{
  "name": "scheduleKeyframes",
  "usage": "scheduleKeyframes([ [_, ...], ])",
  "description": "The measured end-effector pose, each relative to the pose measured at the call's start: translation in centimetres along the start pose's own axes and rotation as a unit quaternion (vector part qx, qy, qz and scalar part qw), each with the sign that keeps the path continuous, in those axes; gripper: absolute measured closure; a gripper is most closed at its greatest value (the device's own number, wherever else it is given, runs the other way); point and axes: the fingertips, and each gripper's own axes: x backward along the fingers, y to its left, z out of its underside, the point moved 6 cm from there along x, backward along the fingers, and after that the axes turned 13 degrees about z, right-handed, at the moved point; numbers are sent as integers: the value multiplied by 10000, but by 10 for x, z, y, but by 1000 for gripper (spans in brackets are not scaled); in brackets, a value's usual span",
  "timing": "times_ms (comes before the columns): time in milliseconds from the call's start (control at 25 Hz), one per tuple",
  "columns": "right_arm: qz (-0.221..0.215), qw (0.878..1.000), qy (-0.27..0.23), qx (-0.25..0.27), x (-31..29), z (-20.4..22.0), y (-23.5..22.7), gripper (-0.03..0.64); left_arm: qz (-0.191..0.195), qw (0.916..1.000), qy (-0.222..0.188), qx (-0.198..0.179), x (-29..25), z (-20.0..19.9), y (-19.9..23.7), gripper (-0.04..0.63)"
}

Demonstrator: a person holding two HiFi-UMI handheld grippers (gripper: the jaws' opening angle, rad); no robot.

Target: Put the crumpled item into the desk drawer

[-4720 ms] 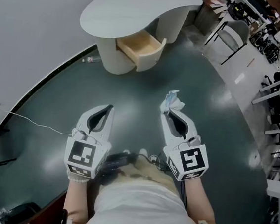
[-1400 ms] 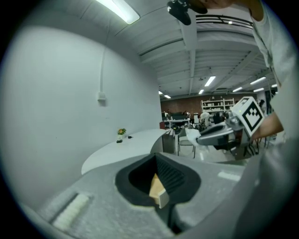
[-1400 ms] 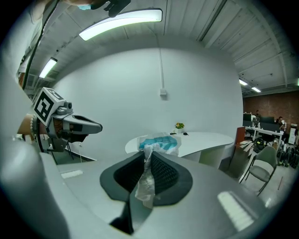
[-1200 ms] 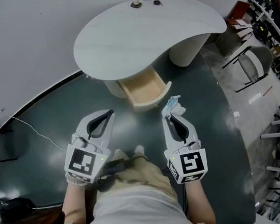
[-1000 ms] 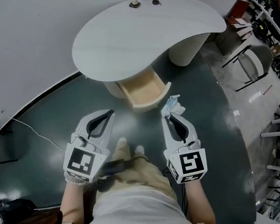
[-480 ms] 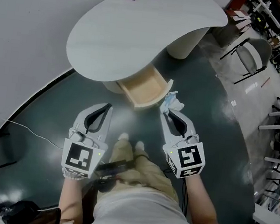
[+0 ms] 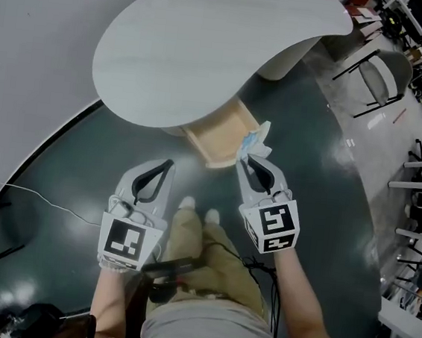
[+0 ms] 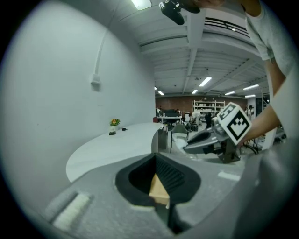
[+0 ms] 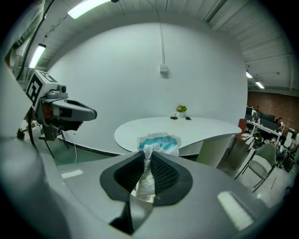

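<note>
Head view: a white desk (image 7: 209,44) with a curvy top is seen on the far side, and its wooden drawer (image 7: 218,137) is pulled open toward the person. The right gripper (image 7: 248,159) is held out at the near right edge of that drawer. Its jaws are squeezed tight on the crumpled item (image 7: 253,140), a scrunched white and blue wrapper. The wrapper sticks out past the tips and is seen over the drawer's right side; whether it touches the drawer cannot be told. In the right gripper view it is pinched between the dark ribbed pads (image 9: 165,173). The left gripper (image 7: 166,166) is held to the left, nearer than the drawer, over the dark green floor (image 7: 326,214). Its jaws are closed together and nothing is held in them. A small plant pot (image 9: 181,108) is set at the far side of the desk top.
</note>
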Motion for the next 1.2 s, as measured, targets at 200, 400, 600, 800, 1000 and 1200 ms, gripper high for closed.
scheduleKeyframes([
  [200, -41, 9996, 264, 66, -38, 16, 1, 572, 57, 9998, 82, 188, -12, 15, 17, 597],
  [400, -280, 9968, 676, 324, -79, 41, 4, 572, 68, 9995, 141, 285, -25, 29, 31, 597],
  [600, -484, 9920, 1081, 440, -119, 61, 10, 572, 73, 9992, 179, 356, -33, 38, 46, 597],
  [800, -601, 9868, 1408, 518, -147, 75, 14, 572, 43, 9986, 260, 464, -35, 50, 57, 597],
  [1000, -706, 9798, 1716, 745, -169, 85, 18, 572, 34, 9980, 325, 540, -40, 57, 67, 597],
  [1200, -706, 9745, 1950, 857, -181, 96, 21, 571, 28, 9976, 358, 595, -41, 65, 72, 597],
])
